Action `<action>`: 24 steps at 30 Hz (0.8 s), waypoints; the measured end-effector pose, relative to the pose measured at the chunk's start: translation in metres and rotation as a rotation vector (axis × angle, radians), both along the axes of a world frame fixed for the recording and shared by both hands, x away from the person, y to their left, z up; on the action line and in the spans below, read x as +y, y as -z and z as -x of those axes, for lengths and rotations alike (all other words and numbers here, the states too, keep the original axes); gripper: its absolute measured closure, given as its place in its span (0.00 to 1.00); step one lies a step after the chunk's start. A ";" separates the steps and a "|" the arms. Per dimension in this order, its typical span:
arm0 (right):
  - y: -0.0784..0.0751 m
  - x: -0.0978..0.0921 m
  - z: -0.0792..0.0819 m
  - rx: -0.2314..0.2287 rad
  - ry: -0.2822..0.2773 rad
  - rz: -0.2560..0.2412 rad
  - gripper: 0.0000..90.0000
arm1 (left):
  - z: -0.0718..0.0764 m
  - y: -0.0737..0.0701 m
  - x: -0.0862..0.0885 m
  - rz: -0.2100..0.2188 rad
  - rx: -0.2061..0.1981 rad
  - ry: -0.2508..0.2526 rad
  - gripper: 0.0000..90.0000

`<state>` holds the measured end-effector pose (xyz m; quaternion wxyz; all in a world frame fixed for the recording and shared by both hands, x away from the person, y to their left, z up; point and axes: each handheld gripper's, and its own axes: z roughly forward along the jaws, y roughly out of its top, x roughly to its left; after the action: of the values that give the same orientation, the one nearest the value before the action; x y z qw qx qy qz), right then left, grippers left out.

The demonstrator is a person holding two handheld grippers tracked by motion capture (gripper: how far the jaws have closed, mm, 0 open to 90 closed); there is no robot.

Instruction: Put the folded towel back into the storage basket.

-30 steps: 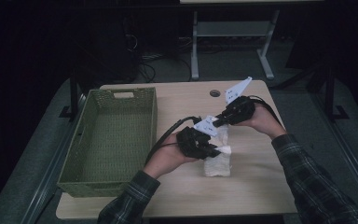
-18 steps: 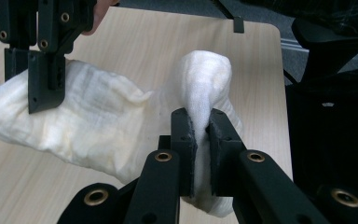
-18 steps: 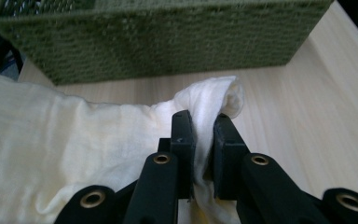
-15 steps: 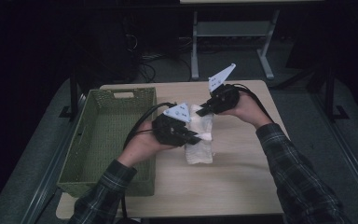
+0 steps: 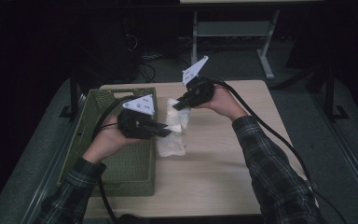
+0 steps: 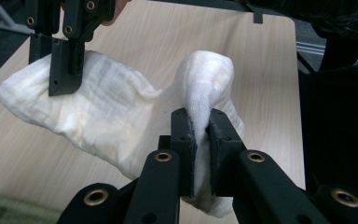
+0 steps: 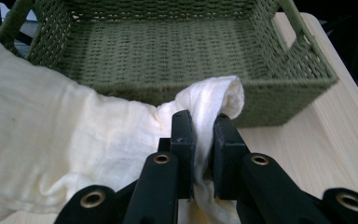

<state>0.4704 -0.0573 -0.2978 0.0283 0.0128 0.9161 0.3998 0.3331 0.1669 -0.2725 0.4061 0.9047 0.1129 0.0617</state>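
Both claws pinch the white cloth (image 5: 175,130) at frame centre, left claw (image 5: 167,131) and right claw (image 5: 176,106), beside the green wicker basket (image 5: 135,163).

Dim lab, bare wooden table (image 5: 223,158), metal stand (image 5: 233,28), floor cables (image 5: 149,60)

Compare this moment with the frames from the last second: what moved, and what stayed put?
Both hands carried the white cloth leftward across the table toward the green basket. The left hand-held gripper now sits over the basket's right rim and the right hand-held gripper beside its far corner. Each stays shut on a pinched fold of cloth, part of it lifted. The basket and table stayed put.
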 end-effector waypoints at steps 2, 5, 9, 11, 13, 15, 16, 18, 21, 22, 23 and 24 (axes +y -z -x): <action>0.000 0.008 -0.002 0.004 -0.007 -0.008 0.90 | 0.001 0.001 0.009 -0.004 -0.003 -0.010 0.91; 0.002 0.021 -0.004 0.007 -0.022 -0.005 0.90 | 0.002 0.002 0.020 -0.011 -0.001 -0.031 0.91; 0.002 0.037 -0.005 0.002 -0.033 -0.004 0.90 | 0.005 0.004 0.032 -0.020 -0.002 -0.050 0.91; 0.001 0.044 -0.007 0.002 -0.040 -0.015 0.90 | 0.007 0.004 0.038 -0.026 -0.002 -0.061 0.91; 0.001 0.054 -0.009 0.004 -0.045 -0.009 0.90 | 0.010 0.004 0.044 -0.028 -0.002 -0.075 0.91; 0.002 0.062 -0.010 0.004 -0.057 -0.012 0.90 | 0.013 0.005 0.052 -0.029 -0.005 -0.084 0.91; 0.002 0.067 -0.010 0.004 -0.063 -0.007 0.90 | 0.014 0.005 0.055 -0.030 -0.004 -0.090 0.91; 0.003 0.078 -0.010 0.005 -0.071 -0.005 0.90 | 0.016 0.006 0.062 -0.034 -0.001 -0.100 0.91; 0.006 0.093 -0.009 0.008 -0.085 -0.007 0.90 | 0.019 0.010 0.072 -0.036 0.006 -0.121 0.91; 0.007 0.098 -0.009 0.006 -0.089 -0.002 0.90 | 0.020 0.011 0.075 -0.034 0.010 -0.129 0.91; 0.009 0.102 -0.009 0.005 -0.094 0.000 0.90 | 0.021 0.012 0.079 -0.039 0.009 -0.135 0.91; 0.011 0.106 -0.009 0.002 -0.099 0.004 0.90 | 0.021 0.013 0.081 -0.041 0.013 -0.142 0.91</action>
<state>0.4796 0.0491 -0.3086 0.0075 -0.0320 0.9164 0.3989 0.3116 0.2478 -0.2851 0.3815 0.9029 0.1781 0.0866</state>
